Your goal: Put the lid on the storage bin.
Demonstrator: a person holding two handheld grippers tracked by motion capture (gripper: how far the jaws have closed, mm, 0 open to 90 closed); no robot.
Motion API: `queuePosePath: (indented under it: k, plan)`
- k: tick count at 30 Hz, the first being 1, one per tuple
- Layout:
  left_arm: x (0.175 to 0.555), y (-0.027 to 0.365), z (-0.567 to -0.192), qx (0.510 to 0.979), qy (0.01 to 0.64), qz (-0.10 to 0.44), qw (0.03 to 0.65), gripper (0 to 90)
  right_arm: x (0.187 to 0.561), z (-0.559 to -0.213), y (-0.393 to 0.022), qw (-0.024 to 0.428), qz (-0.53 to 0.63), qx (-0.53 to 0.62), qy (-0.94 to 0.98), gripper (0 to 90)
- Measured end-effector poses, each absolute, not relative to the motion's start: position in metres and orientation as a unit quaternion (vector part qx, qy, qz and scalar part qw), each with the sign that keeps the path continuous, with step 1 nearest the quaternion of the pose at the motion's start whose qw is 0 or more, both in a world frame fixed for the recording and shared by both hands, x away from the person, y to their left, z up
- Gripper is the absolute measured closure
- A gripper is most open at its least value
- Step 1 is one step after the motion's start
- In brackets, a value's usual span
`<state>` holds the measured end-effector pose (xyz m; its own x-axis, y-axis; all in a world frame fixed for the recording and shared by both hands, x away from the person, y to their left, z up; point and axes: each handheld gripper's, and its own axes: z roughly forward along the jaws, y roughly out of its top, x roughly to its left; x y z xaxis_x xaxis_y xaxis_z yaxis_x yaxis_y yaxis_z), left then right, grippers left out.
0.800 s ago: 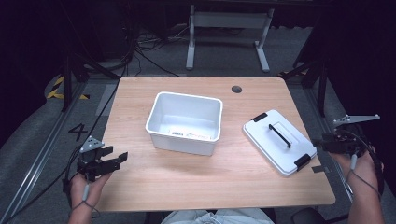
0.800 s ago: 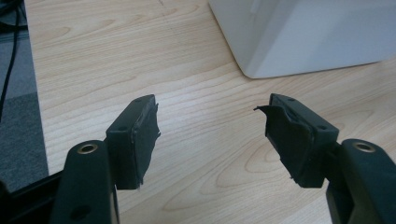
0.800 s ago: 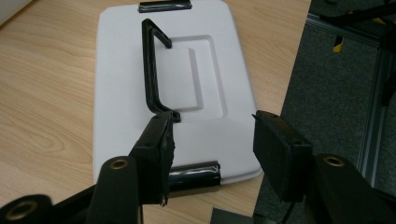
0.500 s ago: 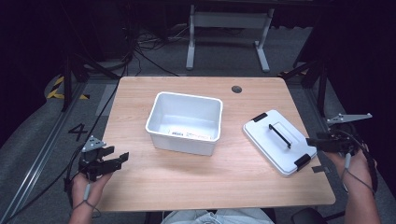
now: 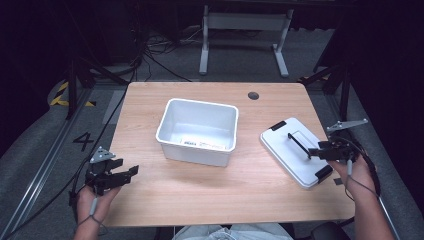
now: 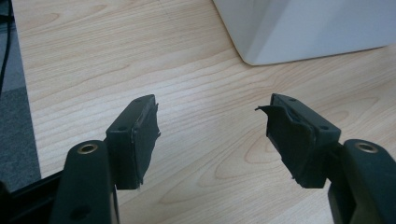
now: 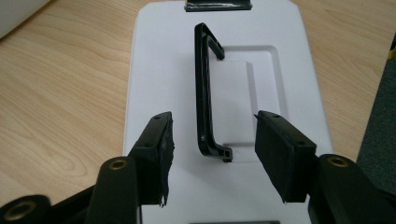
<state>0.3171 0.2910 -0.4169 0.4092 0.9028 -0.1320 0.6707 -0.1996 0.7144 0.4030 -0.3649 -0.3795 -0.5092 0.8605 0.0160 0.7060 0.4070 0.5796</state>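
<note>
A white plastic bin (image 5: 197, 131) stands open in the middle of the wooden table (image 5: 150, 100); its corner (image 6: 299, 32) fills the top of the left gripper view. To its right lies the white lid (image 5: 295, 150) with a raised black handle (image 5: 298, 144) and black end clips. My right gripper (image 5: 314, 151) hovers over the lid, open, its jaws on either side of the near end of the handle (image 7: 205, 93) without touching it. My left gripper (image 5: 126, 171) is open near the table's front left corner, with bare wood between its jaws (image 6: 212, 135).
A small dark round grommet (image 5: 253, 95) sits at the table's far edge. Behind the table stands a grey metal frame (image 5: 245, 30), with cables on the floor. A strip of grey floor (image 7: 378, 130) borders the table's right edge, close to the lid.
My right gripper has moved left, from off the table's right edge to over the lid's handle. The left gripper has stayed where it was.
</note>
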Motion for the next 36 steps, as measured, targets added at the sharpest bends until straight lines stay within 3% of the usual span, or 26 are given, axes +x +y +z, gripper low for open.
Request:
queuePosePath:
  k: [6,20,36]
  plan:
    - [0.318,0.291,-0.418,0.76,0.518,0.158,0.358,34.4,0.411,-0.394,-0.355,0.143,0.246,0.474,0.833,50.5]
    - [0.32,0.289,-0.42,0.764,0.517,0.154,0.353,34.2,0.424,-0.414,-0.342,0.149,0.188,0.455,0.858,76.1]
    - [0.319,0.291,-0.42,0.764,0.519,0.153,0.351,34.2,0.424,-0.404,-0.345,0.178,0.194,0.455,0.851,84.5]
